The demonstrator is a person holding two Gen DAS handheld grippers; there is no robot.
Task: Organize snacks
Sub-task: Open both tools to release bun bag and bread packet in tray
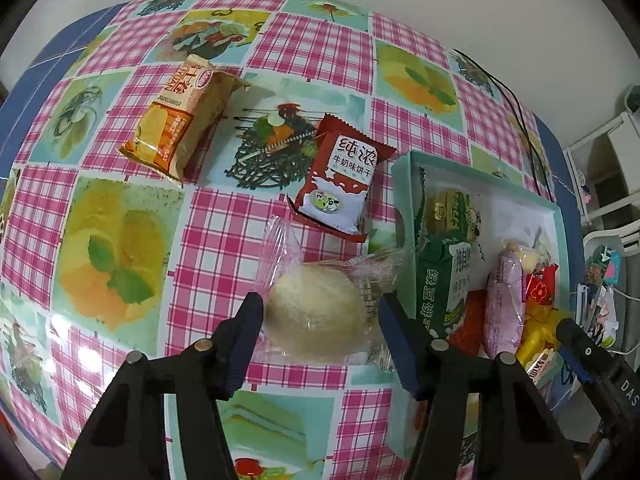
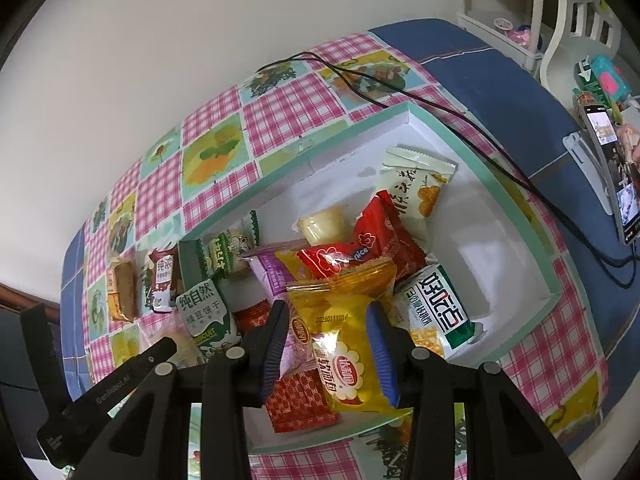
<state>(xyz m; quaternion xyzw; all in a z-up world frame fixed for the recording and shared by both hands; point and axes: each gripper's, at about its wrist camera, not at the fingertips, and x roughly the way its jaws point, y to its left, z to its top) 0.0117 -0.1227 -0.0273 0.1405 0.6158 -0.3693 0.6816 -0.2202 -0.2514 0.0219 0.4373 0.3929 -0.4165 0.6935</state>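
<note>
Left hand-held gripper (image 1: 320,312) spread around clear-wrapped bun (image 1: 316,312) | right hand-held gripper (image 2: 328,344) pinching yellow packet (image 2: 340,344)

A plain white wall (image 2: 168,60) is seen behind the table (image 1: 320,40); a white chair (image 2: 576,20) is placed beside it.

The tablecloth (image 1: 224,232) has pink and white checks and squares with fruit pictures, with a blue edge. The box (image 2: 472,152) is white inside with a green rim. One snack pack (image 2: 344,344) is yellow. Another pack (image 1: 340,184) is red and white. The bun (image 1: 316,316) is pale cream.
</note>
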